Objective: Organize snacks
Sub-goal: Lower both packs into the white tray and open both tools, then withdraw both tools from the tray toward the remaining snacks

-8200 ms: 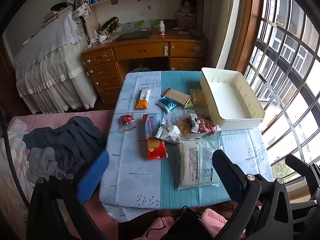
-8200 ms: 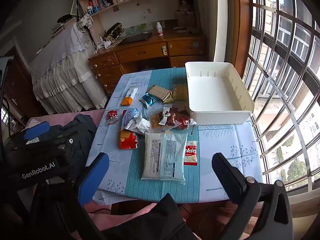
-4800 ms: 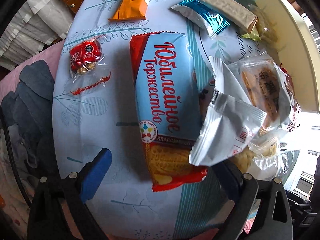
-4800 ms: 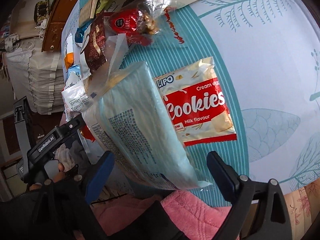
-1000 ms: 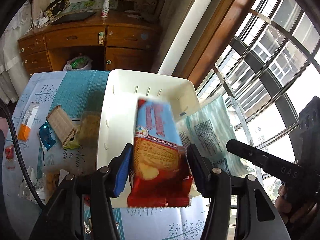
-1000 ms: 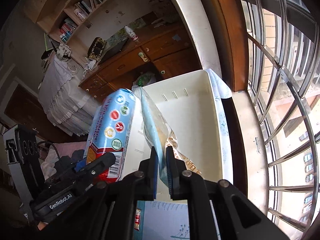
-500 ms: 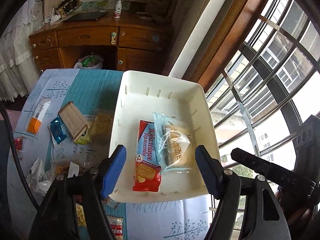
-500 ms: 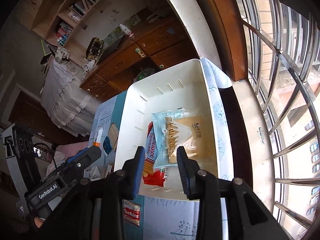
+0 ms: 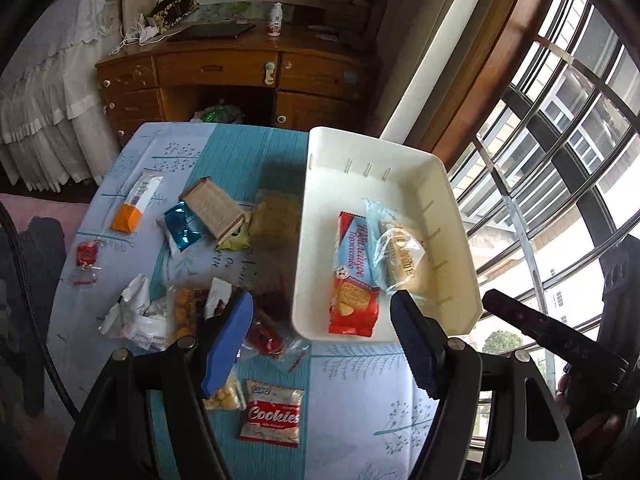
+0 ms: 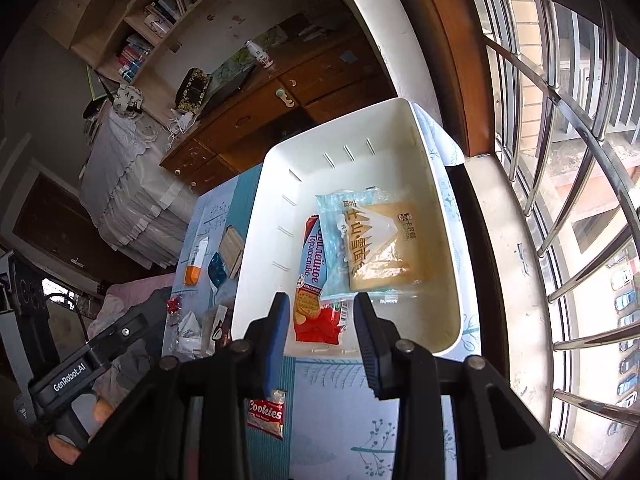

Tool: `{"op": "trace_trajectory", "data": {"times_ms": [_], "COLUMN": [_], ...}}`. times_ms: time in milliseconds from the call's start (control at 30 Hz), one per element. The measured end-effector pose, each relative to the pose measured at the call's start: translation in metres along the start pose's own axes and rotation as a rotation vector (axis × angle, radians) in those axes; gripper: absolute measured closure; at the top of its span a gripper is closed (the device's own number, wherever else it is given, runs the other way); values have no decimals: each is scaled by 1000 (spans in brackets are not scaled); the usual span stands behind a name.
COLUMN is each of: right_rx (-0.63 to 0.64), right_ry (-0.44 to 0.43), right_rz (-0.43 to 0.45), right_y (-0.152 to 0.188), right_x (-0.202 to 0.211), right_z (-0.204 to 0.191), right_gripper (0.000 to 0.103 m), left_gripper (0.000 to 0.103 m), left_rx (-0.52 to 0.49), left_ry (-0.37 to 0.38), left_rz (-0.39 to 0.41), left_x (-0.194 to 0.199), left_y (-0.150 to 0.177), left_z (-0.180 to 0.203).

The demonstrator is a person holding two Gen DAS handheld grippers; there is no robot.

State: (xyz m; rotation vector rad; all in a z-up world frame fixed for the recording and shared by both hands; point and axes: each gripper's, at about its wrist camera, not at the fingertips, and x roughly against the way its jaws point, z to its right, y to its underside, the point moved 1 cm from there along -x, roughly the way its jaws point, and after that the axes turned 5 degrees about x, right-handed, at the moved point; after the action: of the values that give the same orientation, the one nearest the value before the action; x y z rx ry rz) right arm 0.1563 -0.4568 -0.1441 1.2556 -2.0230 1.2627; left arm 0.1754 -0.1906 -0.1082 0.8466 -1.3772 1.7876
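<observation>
A white bin (image 9: 452, 204) (image 10: 444, 264) stands at the table's right side. In it lie a red-and-blue biscuit pack (image 9: 354, 276) (image 10: 314, 280) and a pale blue bread bag (image 9: 398, 256) (image 10: 376, 240), side by side. My left gripper (image 9: 320, 332) is open and empty above the bin's near left corner. My right gripper (image 10: 320, 320) is open and empty above the bin's near edge. Loose snacks lie left of the bin: a Cookies pack (image 9: 271, 414) (image 10: 266, 412), an orange bar (image 9: 136, 204), a brown wafer pack (image 9: 214, 208), a blue packet (image 9: 182, 228).
The table wears a blue patterned cloth (image 9: 352, 392). A wooden desk (image 9: 240, 76) stands beyond it. A barred window (image 10: 560, 160) runs along the right. A red candy (image 9: 86, 254), a white wrapper (image 9: 132, 316) and small bags crowd the table's left.
Both grippers let go: the biscuit pack and bread bag, held a second ago, now lie in the bin. Both grippers have opened and drawn back toward me.
</observation>
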Motion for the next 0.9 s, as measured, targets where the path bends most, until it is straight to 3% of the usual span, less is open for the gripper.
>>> {"op": "trace_trajectory", "data": {"times_ms": [300, 433, 533, 900], "right_rx": [1, -12, -35, -180], "right_ry": [7, 18, 33, 94], "right_rz": [0, -6, -2, 5], "right_y": [32, 48, 60, 107], "right_x": [-8, -12, -13, -23], "right_z": [-30, -43, -53, -83], "right_gripper": [69, 69, 60, 59], "left_gripper": [33, 33, 33, 30], "left_rx": [-6, -28, -52, -174], "left_ry": [-42, -32, -26, 25], "left_rz": [-25, -52, -74, -145], "left_x": [19, 22, 23, 22], "left_y": [22, 29, 30, 16], "left_z": [-48, -67, -83, -128]}}
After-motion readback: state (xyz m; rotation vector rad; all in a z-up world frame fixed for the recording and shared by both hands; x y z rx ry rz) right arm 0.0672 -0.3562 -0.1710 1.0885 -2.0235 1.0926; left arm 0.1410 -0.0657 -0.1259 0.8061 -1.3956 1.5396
